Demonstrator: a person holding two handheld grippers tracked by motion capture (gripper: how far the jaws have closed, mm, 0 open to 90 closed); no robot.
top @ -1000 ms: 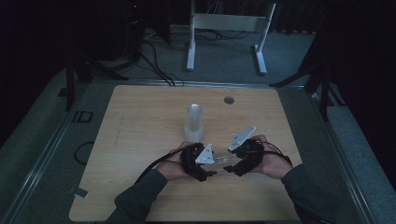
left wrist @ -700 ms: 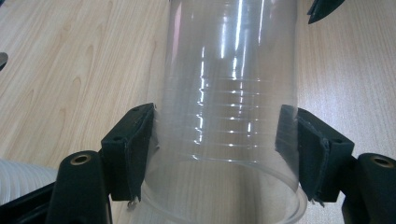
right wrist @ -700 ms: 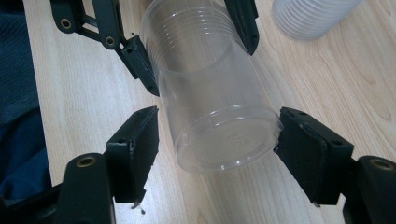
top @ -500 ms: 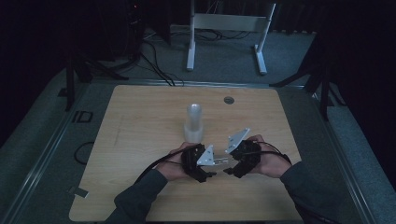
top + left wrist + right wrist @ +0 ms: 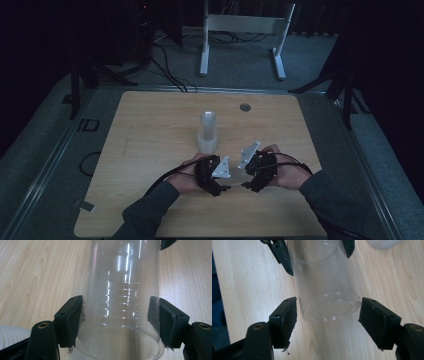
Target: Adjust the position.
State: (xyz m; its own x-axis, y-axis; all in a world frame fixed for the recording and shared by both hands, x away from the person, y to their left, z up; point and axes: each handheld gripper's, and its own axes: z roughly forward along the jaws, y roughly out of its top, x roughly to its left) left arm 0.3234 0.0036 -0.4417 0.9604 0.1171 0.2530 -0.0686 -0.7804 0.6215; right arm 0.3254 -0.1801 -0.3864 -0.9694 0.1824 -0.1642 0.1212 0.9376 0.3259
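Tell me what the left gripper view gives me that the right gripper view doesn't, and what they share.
Left gripper view: the left gripper has both fingers pressed against the walls of the clear cup, near its open rim.

Right gripper view: the right gripper is open, its fingers standing off either side of the cup's closed bottom end, apart from it.

Both: the same cup over the wooden table, and a ribbed white cup stack at the frame's edge.

The left gripper [image 5: 117, 322] clamps a clear plastic cup [image 5: 122, 302] above the wooden table [image 5: 37, 272]
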